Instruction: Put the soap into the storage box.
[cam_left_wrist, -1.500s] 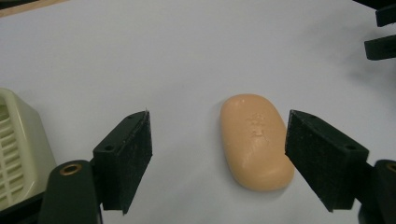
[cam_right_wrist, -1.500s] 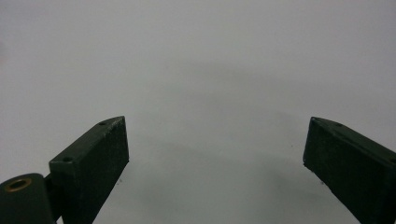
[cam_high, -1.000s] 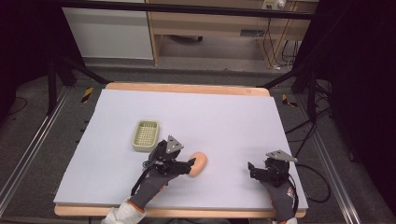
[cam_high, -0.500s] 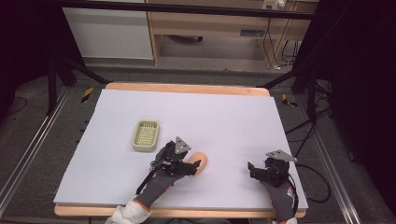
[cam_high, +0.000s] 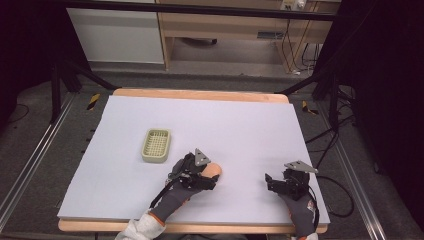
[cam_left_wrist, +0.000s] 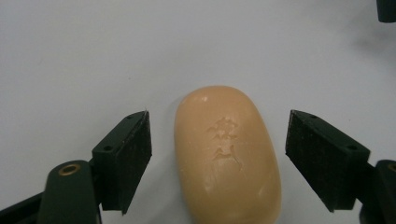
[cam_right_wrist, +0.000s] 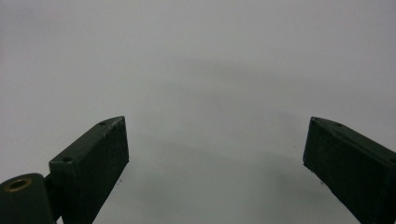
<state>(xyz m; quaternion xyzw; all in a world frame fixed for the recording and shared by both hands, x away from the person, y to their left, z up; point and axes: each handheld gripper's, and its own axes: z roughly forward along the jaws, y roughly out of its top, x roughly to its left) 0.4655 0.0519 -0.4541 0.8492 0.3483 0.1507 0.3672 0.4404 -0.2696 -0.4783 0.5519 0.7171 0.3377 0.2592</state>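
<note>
A peach-coloured bar of soap (cam_left_wrist: 227, 154) with a stamped mark lies flat on the pale table sheet. My left gripper (cam_left_wrist: 219, 161) is open and straddles it, one jaw on each side with a gap to the bar on both. From above, the soap (cam_high: 215, 170) peeks out past the left gripper (cam_high: 206, 175) near the table's front middle. A pale green slotted soap dish (cam_high: 156, 145) sits to the left and slightly farther back. My right gripper (cam_high: 270, 181) rests open at the front right, and the right gripper view has its jaws (cam_right_wrist: 215, 158) wide apart over bare sheet.
The white sheet (cam_high: 210, 120) covers a wooden table whose edge (cam_high: 200, 94) shows at the back. Black frame legs and cables stand beyond the table at both sides, with shelving behind.
My left gripper has slid right and forward along the table until its jaws flank the soap. The right gripper has stayed put.
</note>
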